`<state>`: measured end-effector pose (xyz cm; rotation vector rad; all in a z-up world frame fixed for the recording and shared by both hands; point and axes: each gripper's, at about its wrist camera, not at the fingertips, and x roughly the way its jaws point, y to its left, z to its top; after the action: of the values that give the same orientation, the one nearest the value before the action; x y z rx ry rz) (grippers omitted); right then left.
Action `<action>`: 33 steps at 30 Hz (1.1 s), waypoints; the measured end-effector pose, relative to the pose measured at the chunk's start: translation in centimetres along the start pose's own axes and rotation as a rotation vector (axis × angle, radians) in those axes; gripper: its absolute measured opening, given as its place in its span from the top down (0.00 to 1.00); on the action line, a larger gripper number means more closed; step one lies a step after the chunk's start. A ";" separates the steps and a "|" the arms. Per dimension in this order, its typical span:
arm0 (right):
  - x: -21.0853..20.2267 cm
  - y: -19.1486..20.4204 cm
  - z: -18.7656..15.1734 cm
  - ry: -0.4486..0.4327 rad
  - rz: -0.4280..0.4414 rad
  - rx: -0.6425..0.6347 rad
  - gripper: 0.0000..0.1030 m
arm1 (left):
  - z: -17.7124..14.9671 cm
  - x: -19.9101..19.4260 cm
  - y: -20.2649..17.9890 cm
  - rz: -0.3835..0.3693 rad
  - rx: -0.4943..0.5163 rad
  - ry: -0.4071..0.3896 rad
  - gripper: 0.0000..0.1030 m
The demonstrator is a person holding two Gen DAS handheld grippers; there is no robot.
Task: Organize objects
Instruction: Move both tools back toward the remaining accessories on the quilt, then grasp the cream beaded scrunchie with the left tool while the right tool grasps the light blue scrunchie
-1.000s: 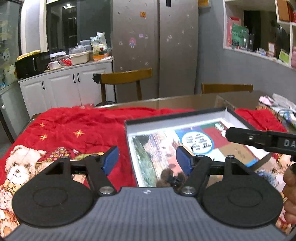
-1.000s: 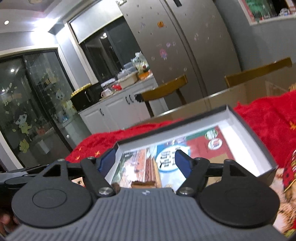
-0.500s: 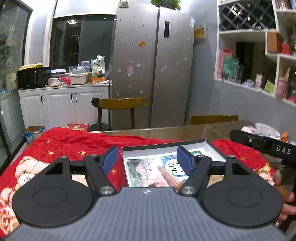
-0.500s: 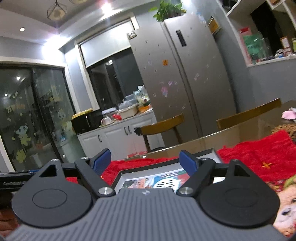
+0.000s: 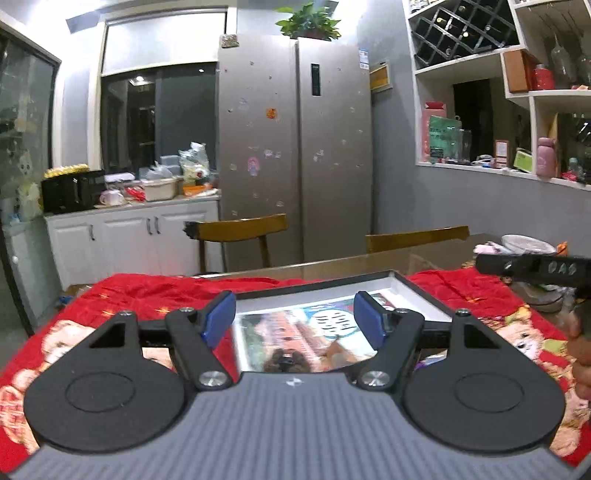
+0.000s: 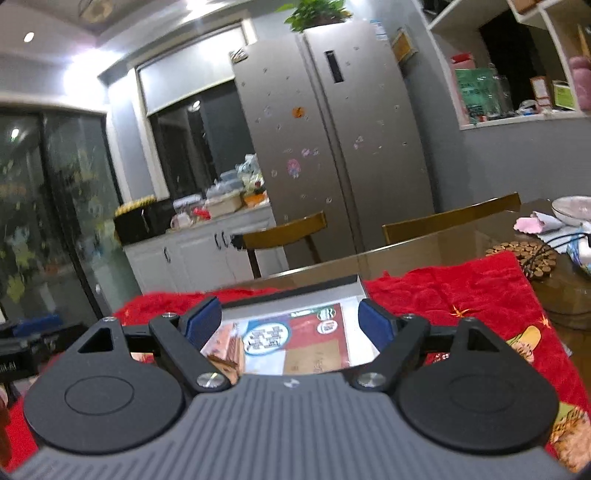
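Both tools are tilting up from a second ago: the fridge (image 5: 295,147) top and its plant (image 5: 309,23) are now showing, and the box (image 5: 417,291) is sitting lower and smaller in each view. Left tool (image 5: 294,322) is hovering above the near end of the box with its blue pads (image 5: 221,320) spread apart, gripping nothing; right tool (image 6: 288,325) is likewise standing wide with nothing between its pads (image 6: 202,322). Lying open on the red blanket (image 5: 147,291) over the desk (image 6: 424,254), the shallow dark-rimmed box is holding a printed picture sheet (image 6: 295,339) flat on its floor, with a small dark object (image 5: 283,360) at the near edge, too blurred to name.
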<state>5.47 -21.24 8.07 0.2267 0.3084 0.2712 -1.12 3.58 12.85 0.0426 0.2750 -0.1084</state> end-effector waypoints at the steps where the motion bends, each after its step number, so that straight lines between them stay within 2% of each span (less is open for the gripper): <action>1: 0.2 0.1 -0.3 0.007 0.003 -0.010 0.15 | -0.1 0.3 -0.3 -0.014 -0.021 0.008 0.27; 7: 1.5 -0.9 -3.3 -0.013 0.012 0.021 0.15 | -3.2 2.9 -2.7 -0.086 -0.133 0.068 0.27; 10: 2.8 -1.5 -4.7 0.033 -0.001 0.023 0.17 | -5.4 4.5 -4.3 -0.105 -0.105 0.118 0.27; 14: 3.3 -1.9 -6.2 0.097 -0.011 0.025 0.20 | -8.1 5.6 -5.5 -0.074 -0.062 0.100 0.27; 16: 3.3 -1.6 -6.9 0.134 -0.008 -0.002 0.22 | -8.7 6.7 -5.2 -0.089 -0.085 0.135 0.27; 19: 3.3 -1.0 -7.4 0.143 0.005 -0.027 0.24 | -9.1 8.4 -4.4 -0.107 -0.150 0.204 0.28; 23: 3.4 -0.4 -8.0 0.166 0.000 -0.050 0.27 | -10.0 10.2 -4.0 -0.098 -0.166 0.269 0.29; 27: 4.2 -1.0 -8.1 0.230 -0.021 -0.023 0.37 | -10.7 11.2 -4.1 -0.113 -0.166 0.309 0.43; 30: 5.0 -1.8 -8.4 0.298 0.011 0.033 0.41 | -10.9 11.4 -4.1 -0.130 -0.167 0.318 0.46; 33: 5.3 -2.4 -8.6 0.325 0.042 0.073 0.44 | -11.0 11.3 -4.1 -0.133 -0.168 0.311 0.49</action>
<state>8.08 -20.39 -1.91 0.2616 0.6370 0.3389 6.25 -0.98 -0.96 -0.1269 0.5966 -0.2116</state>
